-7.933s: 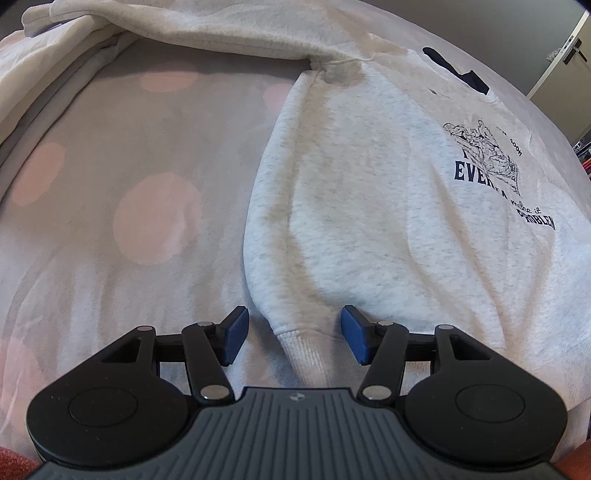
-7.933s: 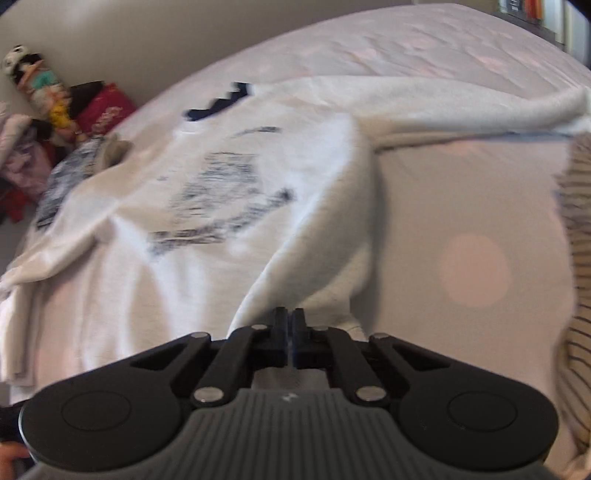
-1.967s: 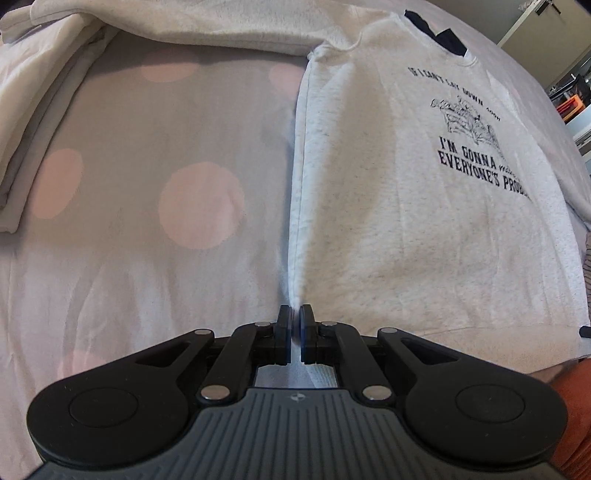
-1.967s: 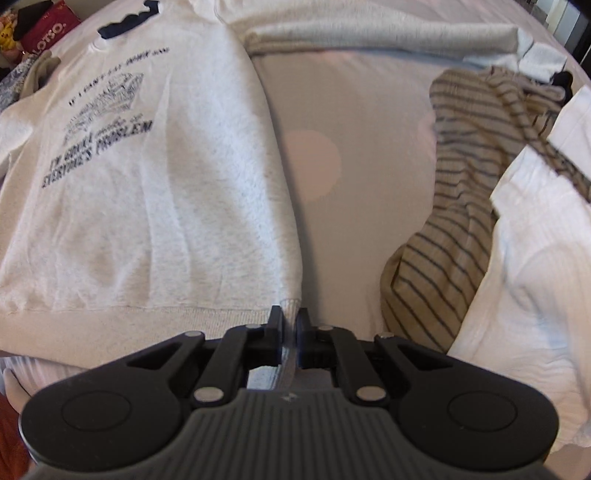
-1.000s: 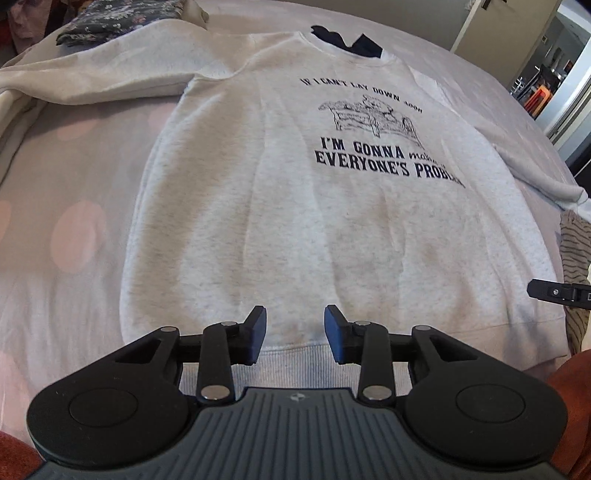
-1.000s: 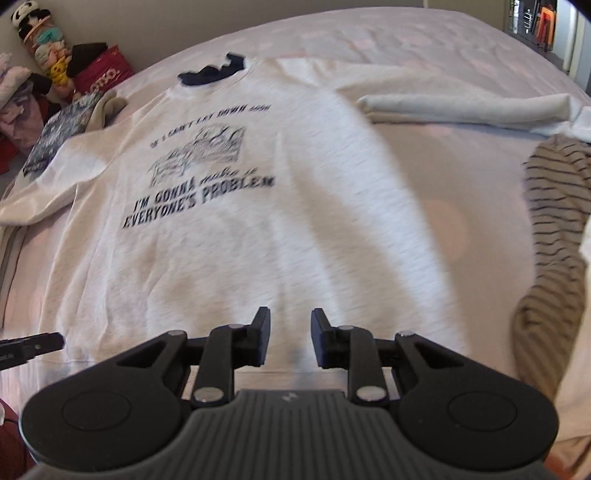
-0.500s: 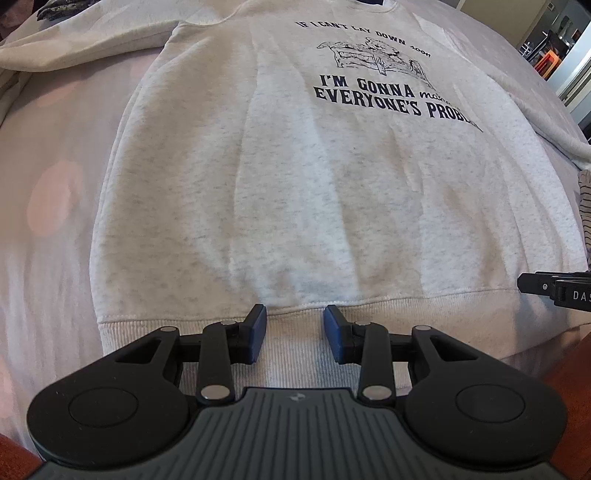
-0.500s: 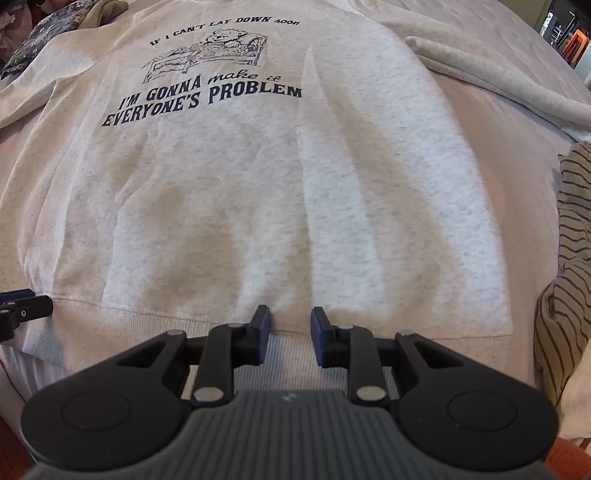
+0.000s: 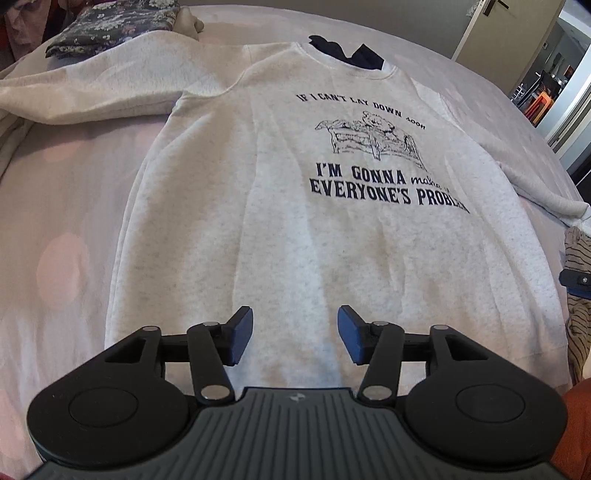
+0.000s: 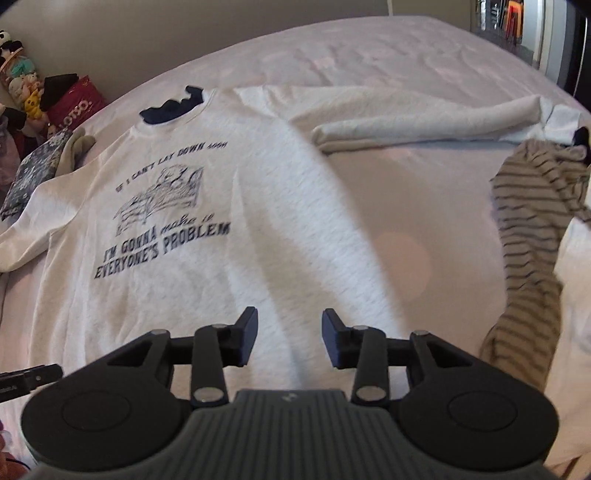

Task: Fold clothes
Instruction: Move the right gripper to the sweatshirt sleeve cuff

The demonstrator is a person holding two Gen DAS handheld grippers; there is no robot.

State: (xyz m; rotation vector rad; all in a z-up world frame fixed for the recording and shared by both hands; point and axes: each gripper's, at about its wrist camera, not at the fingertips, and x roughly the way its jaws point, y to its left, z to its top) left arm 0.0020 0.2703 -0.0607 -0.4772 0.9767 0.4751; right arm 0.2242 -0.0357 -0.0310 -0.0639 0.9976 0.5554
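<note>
Grey fleece of the sweatshirt (image 9: 295, 229) is spread flat, print up, on the bed (image 9: 55, 206). Left gripper (image 9: 295, 334) and right gripper (image 10: 290, 338) are held open above its hem, empty. Next, probably, a sleeve (image 10: 424, 118) must be pinched and folded inward.

We see the sweatshirt (image 9: 295, 221) spread flat on the bed (image 9: 66, 206), neck away from us, 1 sleeve (image 9: 85, 96) out left and 1 (image 10: 424, 122) out right. A striped garment (image 10: 532, 236) lies to its right, a folded floral cloth (image 9: 110, 26) behind its left shoulder.
</note>
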